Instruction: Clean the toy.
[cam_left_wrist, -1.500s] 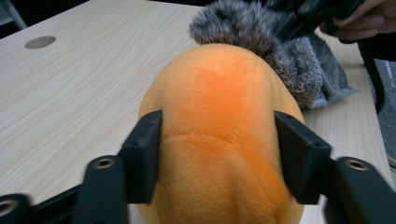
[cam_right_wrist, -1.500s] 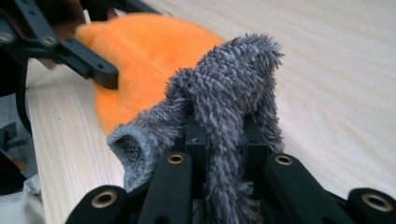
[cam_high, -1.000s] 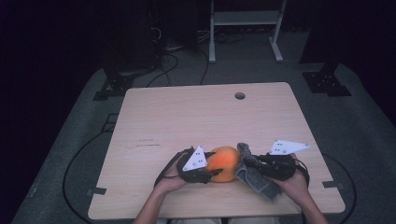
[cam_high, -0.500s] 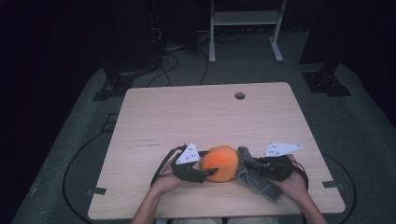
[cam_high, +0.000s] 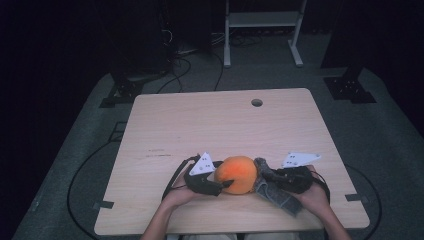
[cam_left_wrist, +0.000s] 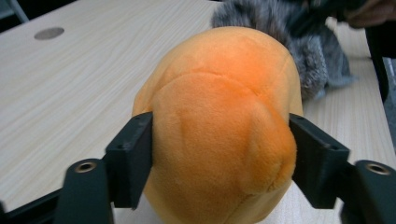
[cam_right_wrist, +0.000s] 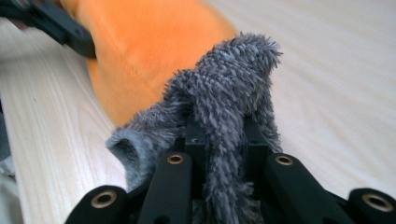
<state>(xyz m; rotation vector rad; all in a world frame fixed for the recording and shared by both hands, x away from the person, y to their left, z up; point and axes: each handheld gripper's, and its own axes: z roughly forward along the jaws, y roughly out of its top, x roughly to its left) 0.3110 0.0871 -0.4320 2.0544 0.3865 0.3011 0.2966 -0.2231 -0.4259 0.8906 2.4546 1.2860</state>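
Tabletop (cam_high: 200, 125) bears orange plush (cam_high: 236, 174), long axis running toward grey cloth (cam_high: 272, 191).

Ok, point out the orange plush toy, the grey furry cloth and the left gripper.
orange plush toy (cam_left_wrist: 219, 130), left gripper view, middle of its front.
grey furry cloth (cam_right_wrist: 224, 102), right gripper view, pinched fold.
left gripper (cam_high: 222, 185), high view, between its fingertips.

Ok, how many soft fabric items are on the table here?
2. An orange plush sits near the table's front edge, gripped by the left gripper; a grey fuzzy cloth lies against its right side, pinched by the right gripper.
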